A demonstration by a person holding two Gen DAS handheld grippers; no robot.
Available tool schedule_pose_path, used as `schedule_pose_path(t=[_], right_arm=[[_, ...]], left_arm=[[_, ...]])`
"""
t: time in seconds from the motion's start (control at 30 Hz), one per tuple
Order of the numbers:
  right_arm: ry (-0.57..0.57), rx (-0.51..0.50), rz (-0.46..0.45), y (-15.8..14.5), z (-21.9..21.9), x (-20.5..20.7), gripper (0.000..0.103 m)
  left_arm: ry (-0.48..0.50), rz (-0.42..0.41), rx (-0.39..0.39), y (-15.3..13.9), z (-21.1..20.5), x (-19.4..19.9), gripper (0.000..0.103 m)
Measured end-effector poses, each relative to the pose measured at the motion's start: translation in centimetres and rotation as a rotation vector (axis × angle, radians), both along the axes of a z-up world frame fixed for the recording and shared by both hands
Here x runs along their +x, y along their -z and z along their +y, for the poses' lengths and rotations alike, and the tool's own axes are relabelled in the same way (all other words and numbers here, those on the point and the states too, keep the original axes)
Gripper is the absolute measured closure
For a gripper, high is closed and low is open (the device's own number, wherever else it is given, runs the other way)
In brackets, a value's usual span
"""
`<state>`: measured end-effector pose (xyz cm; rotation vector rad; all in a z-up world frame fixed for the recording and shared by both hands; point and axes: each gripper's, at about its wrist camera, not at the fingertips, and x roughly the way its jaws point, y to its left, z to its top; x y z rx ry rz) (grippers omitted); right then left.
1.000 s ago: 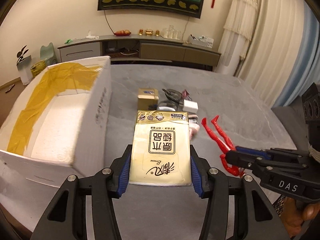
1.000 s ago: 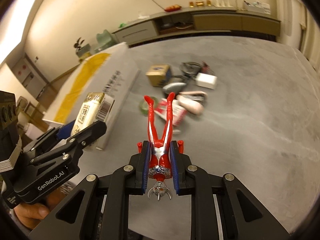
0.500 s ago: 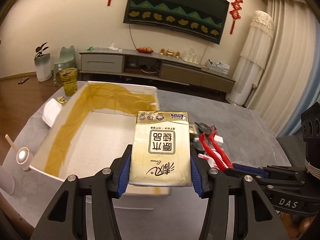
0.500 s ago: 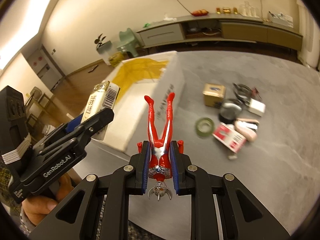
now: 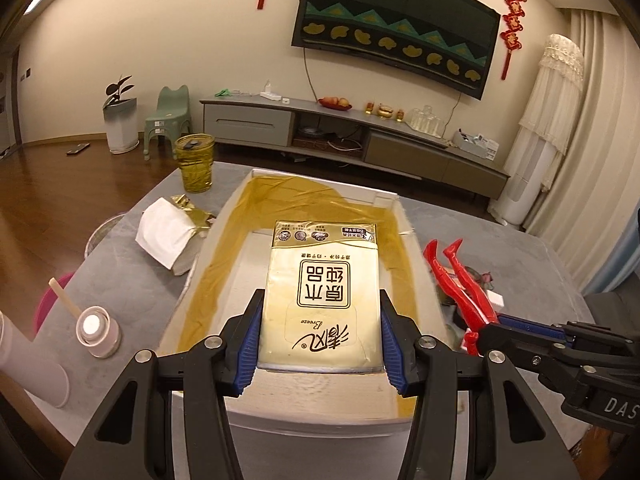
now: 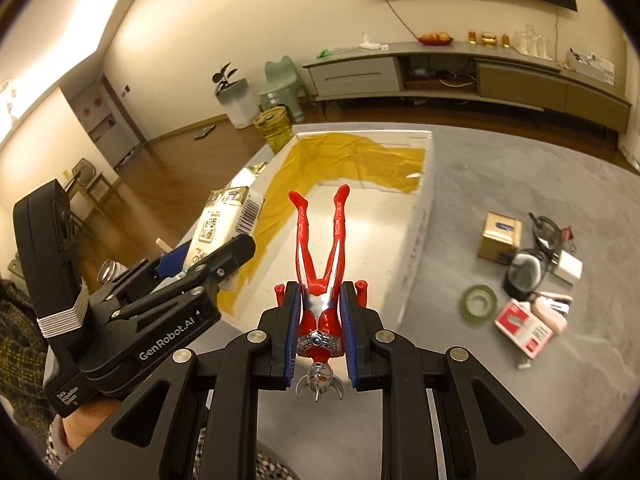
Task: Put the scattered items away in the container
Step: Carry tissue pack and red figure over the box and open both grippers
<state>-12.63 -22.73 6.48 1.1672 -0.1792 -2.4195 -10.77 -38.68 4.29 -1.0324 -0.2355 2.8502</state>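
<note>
My left gripper is shut on a cream and gold tissue pack, held above the open white box lined with yellow tape. My right gripper is shut on a red and silver toy figure, legs pointing forward, over the near end of the white box. The toy figure shows at the right of the left wrist view. The left gripper with the tissue pack shows at the left of the right wrist view.
Right of the box on the grey table lie a gold box, a green tape roll, a red and white packet, a dark mouse and cables. Left of the box stand a yellow glass, torn tissue wrapping and a small bottle.
Both grippers have lifted and swung left from the scattered pile to above the white box, each still holding its item.
</note>
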Motion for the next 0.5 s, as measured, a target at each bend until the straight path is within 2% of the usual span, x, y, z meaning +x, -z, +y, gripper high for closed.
schedule_pose_path(t=[0.4, 0.5], right_arm=[[0.007, 0.069, -0.033, 3.6, -2.0, -2.8, 0.081], [0.019, 0.089, -0.009, 3.7, -1.7, -2.9, 0.078]], left_arm=[[0.012, -0.108, -0.057, 3.5, -1.3, -3.3, 0.05], [0.021, -0.133, -0.081, 4.2, -1.2, -3.9, 0.049]])
